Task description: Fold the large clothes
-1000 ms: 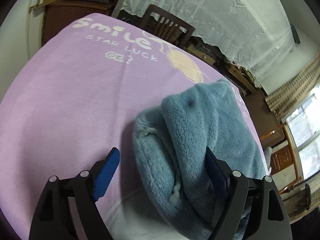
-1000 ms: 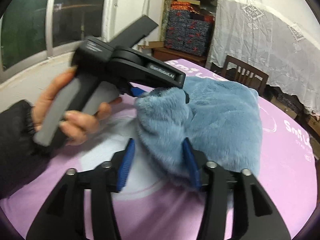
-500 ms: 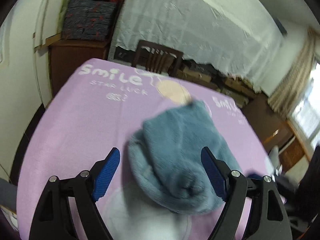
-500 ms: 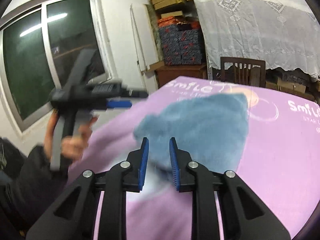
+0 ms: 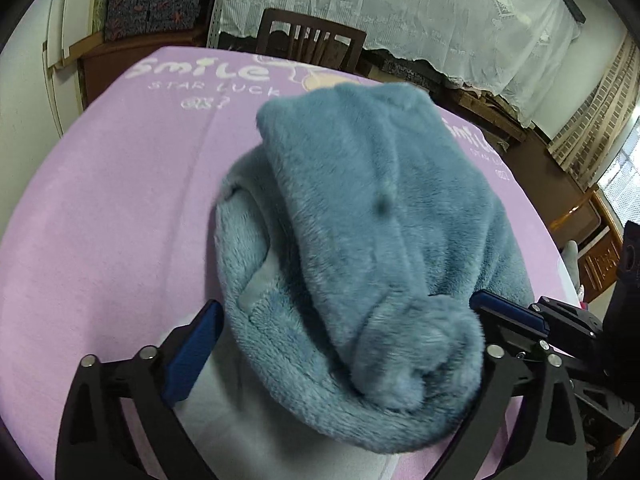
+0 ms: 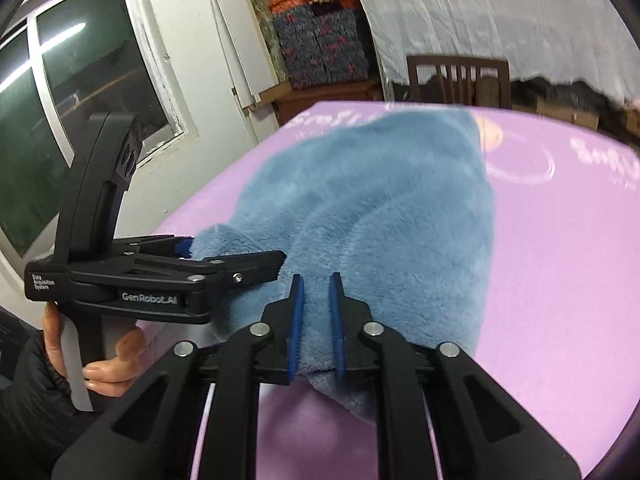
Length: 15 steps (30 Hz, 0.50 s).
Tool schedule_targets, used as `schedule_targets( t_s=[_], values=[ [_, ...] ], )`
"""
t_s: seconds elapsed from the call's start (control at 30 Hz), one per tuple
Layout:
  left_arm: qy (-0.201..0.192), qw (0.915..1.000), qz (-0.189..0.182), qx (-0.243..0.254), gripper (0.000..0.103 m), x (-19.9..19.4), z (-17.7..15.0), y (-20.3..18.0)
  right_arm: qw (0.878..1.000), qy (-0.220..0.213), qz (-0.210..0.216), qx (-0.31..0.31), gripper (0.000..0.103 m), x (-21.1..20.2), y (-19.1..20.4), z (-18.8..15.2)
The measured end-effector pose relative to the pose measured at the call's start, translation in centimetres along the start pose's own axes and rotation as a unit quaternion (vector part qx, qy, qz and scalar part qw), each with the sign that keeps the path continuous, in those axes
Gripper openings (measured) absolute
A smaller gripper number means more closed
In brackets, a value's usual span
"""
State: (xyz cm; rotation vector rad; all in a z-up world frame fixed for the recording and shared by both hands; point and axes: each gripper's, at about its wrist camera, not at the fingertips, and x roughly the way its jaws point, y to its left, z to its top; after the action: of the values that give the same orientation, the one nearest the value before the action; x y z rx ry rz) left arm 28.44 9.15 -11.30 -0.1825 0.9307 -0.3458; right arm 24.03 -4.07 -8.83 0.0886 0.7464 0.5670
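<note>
On the purple table cover (image 5: 120, 208), roughly at its middle, lies the blue fleece garment (image 5: 376, 216), folded into a thick, rounded bundle with one layer lapped over another and a bunched knot of pile at its near end. A second ago it sat more to the right side of the left wrist view and was seen at a slant; now it fills the centre of that view.

The left gripper (image 5: 340, 332) straddles that near end. Its jaws have just been opening and stand at their widest, with the bundle between them; the left blue pad (image 5: 192, 356) is beside the fleece, and the other pad is hidden behind the pile, so no grip shows. From the right wrist view the same tool comes in from the left, held in a hand (image 6: 104, 364) with a dark sleeve, its fingers reaching across the garment's near-left corner.

The right gripper (image 6: 316, 324) has just been closing: a second ago its pads stood well apart around the edge of the fleece, and now they are narrow, with only a slim gap between them. The garment's near edge shows between the pads, but whether they pinch it I cannot tell.

Beyond the table are a wooden chair (image 5: 312, 44), a white lace curtain (image 5: 400, 4) and stacked patterned boxes (image 6: 324, 48); what the boxes hold cannot be seen.
</note>
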Motion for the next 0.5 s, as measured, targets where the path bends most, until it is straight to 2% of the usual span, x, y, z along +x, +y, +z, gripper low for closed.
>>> schedule_targets(
  t_s=[0.2, 0.4, 0.5],
  values=[
    [-0.003, 0.9999, 0.009, 0.011, 0.100, -0.1, 0.0, -0.5, 0.999, 0.010, 0.042, 0.024, 0.007, 0.0, -1.6, -0.4],
    [-0.038, 0.9943, 0.076, 0.065, 0.100, -1.6, -0.7, -3.0, 0.999, 0.010, 0.043, 0.018, 0.007, -0.2, -1.5, -0.4],
    [-0.053, 0.9904, 0.095, 0.085, 0.099, -2.3, -0.9, -4.0, 0.999, 0.007, 0.045, 0.020, 0.007, -0.3, -1.6, -0.4]
  ],
)
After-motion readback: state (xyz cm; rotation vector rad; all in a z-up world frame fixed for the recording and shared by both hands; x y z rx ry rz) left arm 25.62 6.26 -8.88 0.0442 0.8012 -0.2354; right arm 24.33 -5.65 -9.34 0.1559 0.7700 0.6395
